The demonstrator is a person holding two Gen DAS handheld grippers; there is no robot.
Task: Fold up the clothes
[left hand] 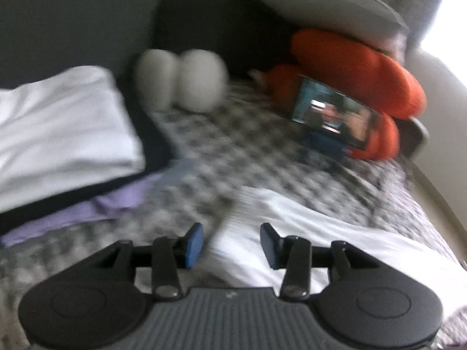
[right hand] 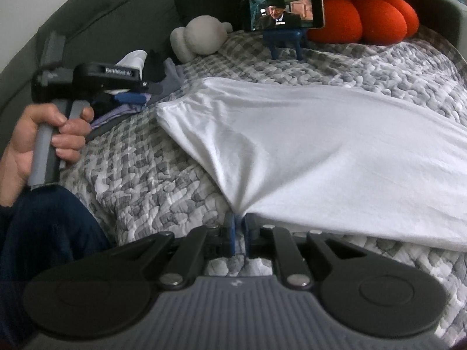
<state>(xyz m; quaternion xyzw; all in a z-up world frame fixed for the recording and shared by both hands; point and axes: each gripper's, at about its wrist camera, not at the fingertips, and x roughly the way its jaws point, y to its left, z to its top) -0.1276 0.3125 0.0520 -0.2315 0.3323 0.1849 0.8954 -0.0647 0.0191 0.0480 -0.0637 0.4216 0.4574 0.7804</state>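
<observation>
A white garment [right hand: 306, 145] lies spread on a grey-and-white patterned bedspread [right hand: 140, 180]. My right gripper [right hand: 238, 227] is shut on the garment's near corner, and the cloth bunches into a point between the blue pads. The left gripper [left hand: 232, 245] is open, its blue fingers [left hand: 194, 243] hovering over the white garment's [left hand: 321, 233] left edge with nothing between them. From the right wrist view the left gripper [right hand: 131, 97] appears at the left, held by a hand [right hand: 58, 134]. The left wrist view is motion-blurred.
A stack of clothes, white [left hand: 58, 128] over dark and lilac [left hand: 87, 213], lies at the left. Grey plush balls [left hand: 181, 81], an orange plush toy [left hand: 359, 78] and a phone on a blue stand [right hand: 284, 10] sit at the bed's far end. A dark headboard [left hand: 73, 23] is behind.
</observation>
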